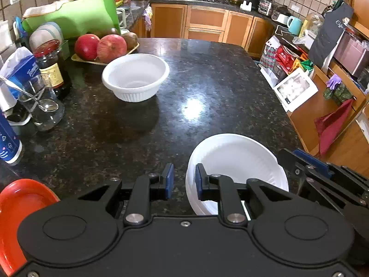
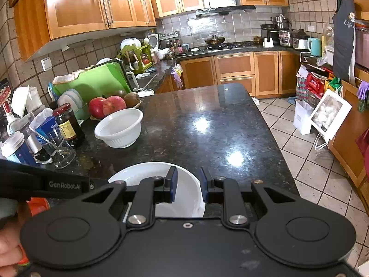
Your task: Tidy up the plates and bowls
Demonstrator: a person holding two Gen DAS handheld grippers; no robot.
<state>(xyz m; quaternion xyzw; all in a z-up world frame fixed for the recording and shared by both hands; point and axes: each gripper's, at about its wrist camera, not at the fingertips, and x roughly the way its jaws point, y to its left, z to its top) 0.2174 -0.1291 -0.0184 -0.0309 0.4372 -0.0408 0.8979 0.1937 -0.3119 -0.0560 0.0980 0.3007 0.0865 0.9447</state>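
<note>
A stack of white plates (image 1: 237, 161) lies near the front of the dark granite counter (image 1: 207, 80). My left gripper (image 1: 183, 181) hangs at the stack's left rim; its blue pads stand a little apart and press on nothing. My right gripper (image 2: 188, 182) is over the same white plates (image 2: 150, 173), whose right rim runs through the gap between its pads, untouched. One of the right gripper's fingers (image 1: 310, 160) shows beyond the stack. A white ribbed bowl (image 1: 136, 76) (image 2: 120, 127) stands farther back on the left. A red plate (image 1: 16, 207) lies at the near left corner.
Along the counter's left side stand a tray of apples (image 1: 101, 46), a dark jar (image 1: 54, 69), a glass with spoons (image 1: 43, 110) and a blue cup (image 1: 8, 143). The counter's right edge (image 2: 272, 138) drops to a tiled floor. A person's hand (image 2: 9, 249) holds the left gripper.
</note>
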